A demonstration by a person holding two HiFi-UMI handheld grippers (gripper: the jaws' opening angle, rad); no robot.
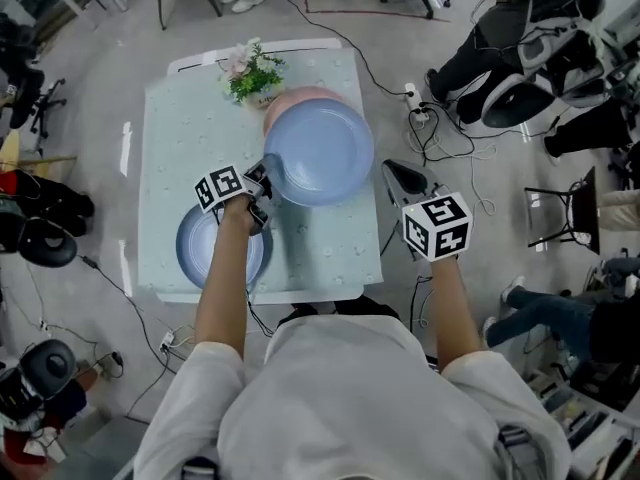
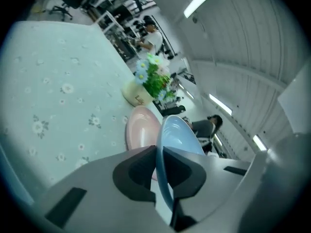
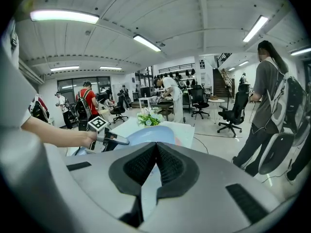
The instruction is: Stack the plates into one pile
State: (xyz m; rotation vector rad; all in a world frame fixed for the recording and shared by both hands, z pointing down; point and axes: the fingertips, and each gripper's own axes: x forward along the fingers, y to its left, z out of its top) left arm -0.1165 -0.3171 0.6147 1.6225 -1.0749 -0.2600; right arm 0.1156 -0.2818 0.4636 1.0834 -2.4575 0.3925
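Observation:
My left gripper (image 1: 270, 169) is shut on the left rim of a light blue plate (image 1: 322, 153). It holds the plate in the air over the near part of a pink plate (image 1: 300, 100), which lies on the table and is mostly hidden. In the left gripper view the jaws (image 2: 160, 152) pinch the blue plate's (image 2: 179, 137) rim edge-on, with the pink plate (image 2: 140, 130) beyond. A second blue plate (image 1: 212, 253) lies at the table's front left, partly under my left forearm. My right gripper (image 1: 395, 173) hangs off the table's right edge, shut (image 3: 156, 147) and empty.
A small pot of flowers (image 1: 254, 76) stands at the back of the table (image 1: 180, 138), just behind the pink plate. Cables and a power strip (image 1: 420, 108) lie on the floor to the right. Chairs and people surround the table at a distance.

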